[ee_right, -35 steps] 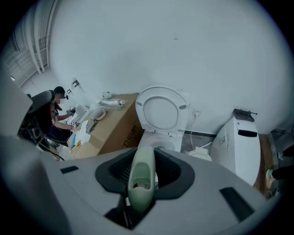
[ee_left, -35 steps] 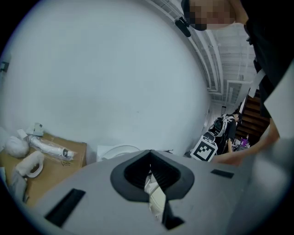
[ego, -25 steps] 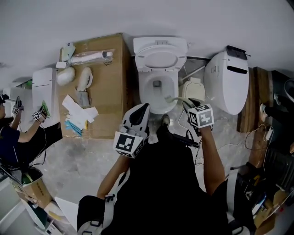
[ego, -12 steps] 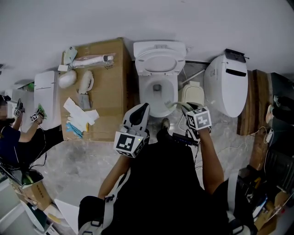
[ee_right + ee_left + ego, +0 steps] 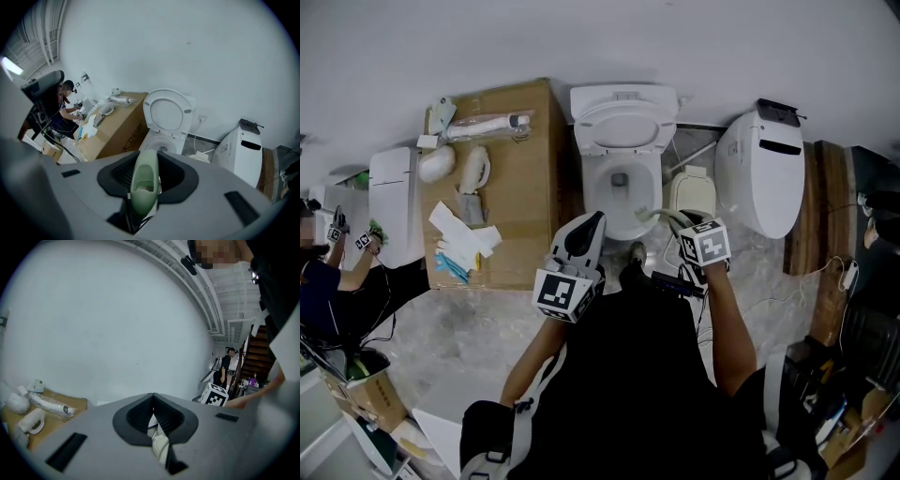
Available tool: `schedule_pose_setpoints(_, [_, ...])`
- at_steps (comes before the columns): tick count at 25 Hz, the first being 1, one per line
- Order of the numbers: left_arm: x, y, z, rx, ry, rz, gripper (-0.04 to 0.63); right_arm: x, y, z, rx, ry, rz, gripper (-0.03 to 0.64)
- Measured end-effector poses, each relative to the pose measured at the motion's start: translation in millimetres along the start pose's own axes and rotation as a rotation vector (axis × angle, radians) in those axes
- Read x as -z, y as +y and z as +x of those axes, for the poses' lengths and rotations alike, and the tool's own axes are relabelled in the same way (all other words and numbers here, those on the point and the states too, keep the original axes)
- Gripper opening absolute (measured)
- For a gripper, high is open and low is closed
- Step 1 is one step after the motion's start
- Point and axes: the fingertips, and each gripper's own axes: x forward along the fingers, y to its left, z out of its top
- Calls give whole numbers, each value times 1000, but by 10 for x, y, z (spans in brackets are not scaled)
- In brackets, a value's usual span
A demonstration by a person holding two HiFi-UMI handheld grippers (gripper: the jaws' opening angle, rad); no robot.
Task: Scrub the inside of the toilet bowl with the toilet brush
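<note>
Grey mottled floor (image 5: 459, 319), plain white wall (image 5: 581, 37). Toilet (image 5: 619, 183) against wall, seat lid (image 5: 624, 127) raised. Cardboard box (image 5: 525, 197) just left of it, strewn with small items. Another white toilet unit (image 5: 764, 169) on the right. Second person (image 5: 319, 277) at far left.

Right gripper (image 5: 682, 223) clamped on pale green toilet brush (image 5: 144, 178) handle. Handle curves toward near-right bowl rim; bristle end not discernible.

Left gripper (image 5: 584, 234) empty, jaws pressed together, in front of bowl.

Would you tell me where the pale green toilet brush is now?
The pale green toilet brush sits right of centre in the head view, clamped by the right gripper at the white toilet bowl's near rim.
</note>
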Motion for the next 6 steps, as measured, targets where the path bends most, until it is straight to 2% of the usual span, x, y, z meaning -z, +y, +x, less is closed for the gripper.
schedule_pose_setpoints(6, [-14, 2, 16, -2, -4, -5, 8, -10, -15, -7, 1, 1, -3, 126])
